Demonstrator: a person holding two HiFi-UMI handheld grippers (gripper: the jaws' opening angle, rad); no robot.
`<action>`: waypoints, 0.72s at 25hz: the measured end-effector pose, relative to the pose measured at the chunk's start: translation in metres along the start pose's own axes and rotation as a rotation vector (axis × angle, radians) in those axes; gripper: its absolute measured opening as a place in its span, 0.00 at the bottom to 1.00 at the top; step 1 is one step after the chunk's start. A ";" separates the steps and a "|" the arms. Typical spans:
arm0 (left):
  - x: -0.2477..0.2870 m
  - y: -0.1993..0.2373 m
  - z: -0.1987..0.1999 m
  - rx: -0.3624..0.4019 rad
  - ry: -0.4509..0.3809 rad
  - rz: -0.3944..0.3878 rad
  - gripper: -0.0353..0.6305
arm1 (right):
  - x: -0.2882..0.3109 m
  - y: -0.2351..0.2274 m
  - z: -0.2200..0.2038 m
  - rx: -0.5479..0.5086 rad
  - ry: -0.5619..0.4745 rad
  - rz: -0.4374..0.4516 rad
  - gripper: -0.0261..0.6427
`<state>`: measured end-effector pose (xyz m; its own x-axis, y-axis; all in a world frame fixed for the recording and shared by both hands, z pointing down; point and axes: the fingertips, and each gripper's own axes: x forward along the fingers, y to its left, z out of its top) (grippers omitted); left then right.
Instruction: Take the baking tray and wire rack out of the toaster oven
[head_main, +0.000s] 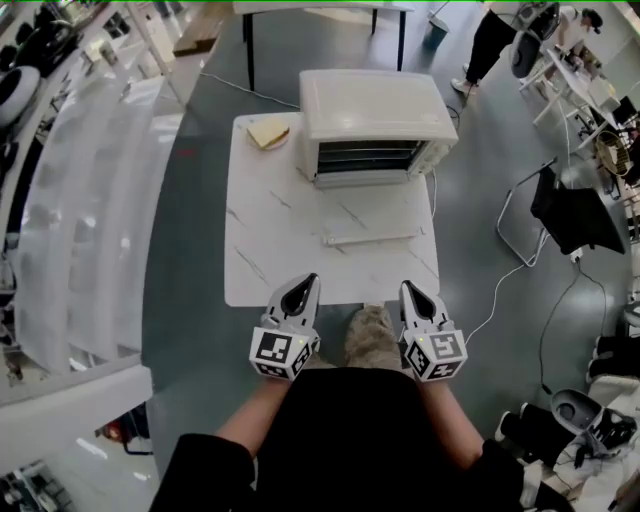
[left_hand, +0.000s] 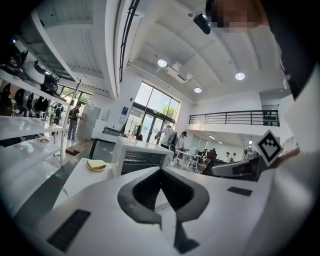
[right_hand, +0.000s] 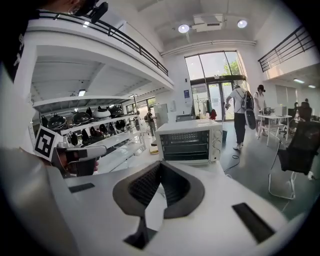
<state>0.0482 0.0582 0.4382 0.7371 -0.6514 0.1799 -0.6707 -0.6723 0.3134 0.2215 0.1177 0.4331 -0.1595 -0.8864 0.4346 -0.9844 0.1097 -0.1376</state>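
Two closed tools are hanging over the near edge of the white table (head_main: 250, 250): the left gripper (head_main: 306, 284) and the right gripper (head_main: 411, 290) are each holding their jaws pressed together with nothing between them; both are pointing towards the toaster oven (head_main: 372, 120), which is sitting at the far end of the table, well apart from either tip; its front is looking open, with a pale handle bar (head_main: 370, 239) lying out over the tabletop as though a glass door is folded down, though the glass itself is not showing clearly; inside the cavity, dark shelf levels (right_hand: 186, 146) are showing in the right gripper view, so the baking tray and wire rack are, as far as I am judging, still sitting in the oven, and I am not managing to tell which level is which; a slice of bread (head_main: 268, 133) is resting just beside the oven's left side and is playing no part; the task is therefore looking barely begun; nothing is being gripped or pulled out yet; reaching in, opening the jaws, clamping each shelf's front edge and drawing it out onto the table are all remaining.
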 end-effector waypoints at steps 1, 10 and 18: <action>0.008 0.000 0.001 -0.003 -0.001 0.016 0.08 | 0.007 -0.012 0.003 0.003 -0.007 0.004 0.07; 0.114 0.001 -0.004 0.051 0.014 0.192 0.08 | 0.089 -0.111 0.049 0.055 -0.068 0.186 0.07; 0.190 0.024 -0.017 -0.174 -0.074 0.270 0.08 | 0.153 -0.170 0.043 0.119 -0.007 0.190 0.07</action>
<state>0.1733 -0.0759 0.4954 0.5219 -0.8261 0.2125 -0.8124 -0.4055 0.4190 0.3677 -0.0563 0.4846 -0.3402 -0.8581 0.3847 -0.9210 0.2215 -0.3205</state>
